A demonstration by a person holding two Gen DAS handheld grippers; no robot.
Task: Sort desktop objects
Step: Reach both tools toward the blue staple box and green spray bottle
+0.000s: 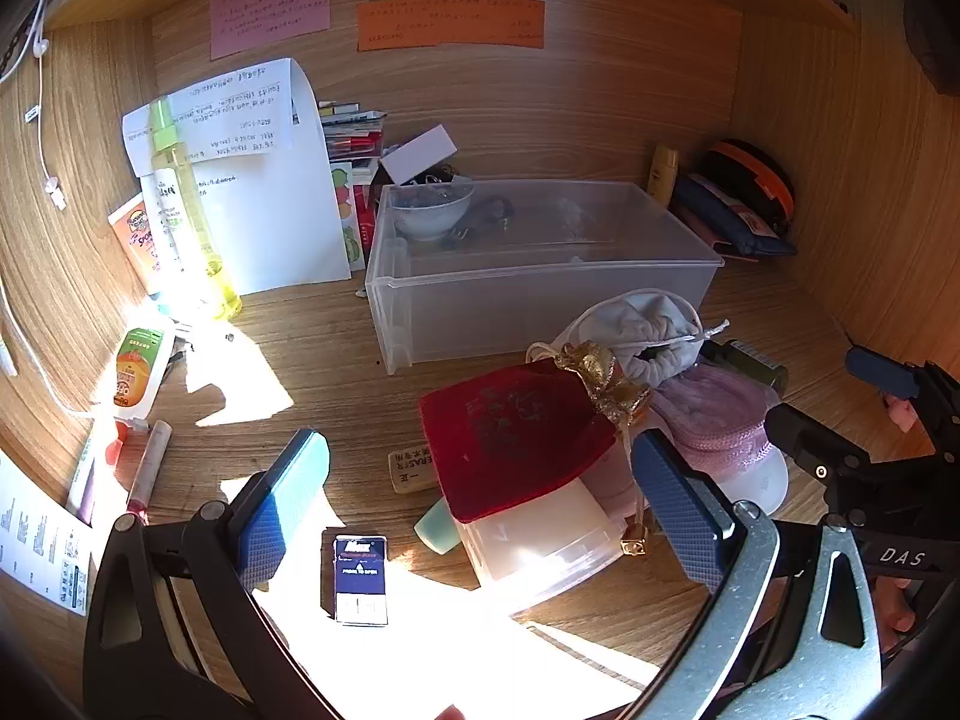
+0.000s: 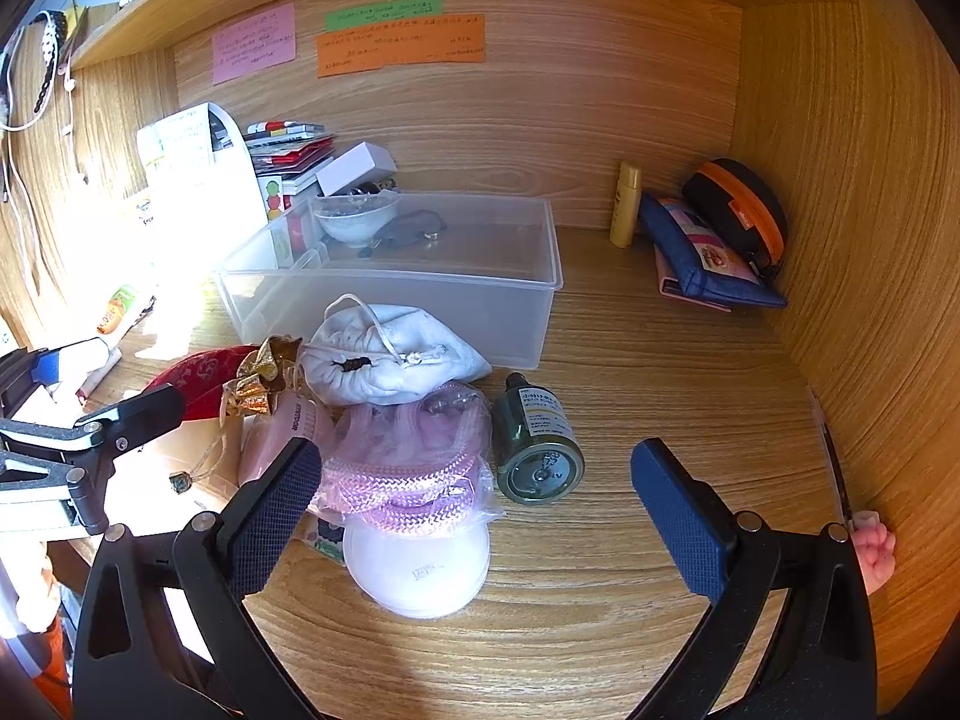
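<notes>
A clear plastic bin (image 1: 540, 276) stands mid-desk with a white bowl (image 1: 429, 210) in its back left corner; it also shows in the right wrist view (image 2: 390, 294). In front of it lie a red velvet pouch (image 1: 510, 432) with a gold bow, a white drawstring bag (image 2: 390, 354), a pink cord bundle (image 2: 408, 462) on a white round case (image 2: 420, 570), and a dark green bottle (image 2: 537, 444) on its side. My left gripper (image 1: 480, 504) is open, its fingers on either side of the red pouch. My right gripper (image 2: 474, 504) is open, low over the cord bundle and bottle.
A yellow-green spray bottle (image 1: 186, 216), tubes (image 1: 138, 372) and pens (image 1: 147, 462) line the left. A blue staple box (image 1: 360, 579), an eraser (image 1: 411, 468) and a white plastic box (image 1: 540, 534) lie near the front. A blue pencil case (image 2: 702, 264), an orange-black case (image 2: 741, 210) and a yellow tube (image 2: 624, 204) sit back right.
</notes>
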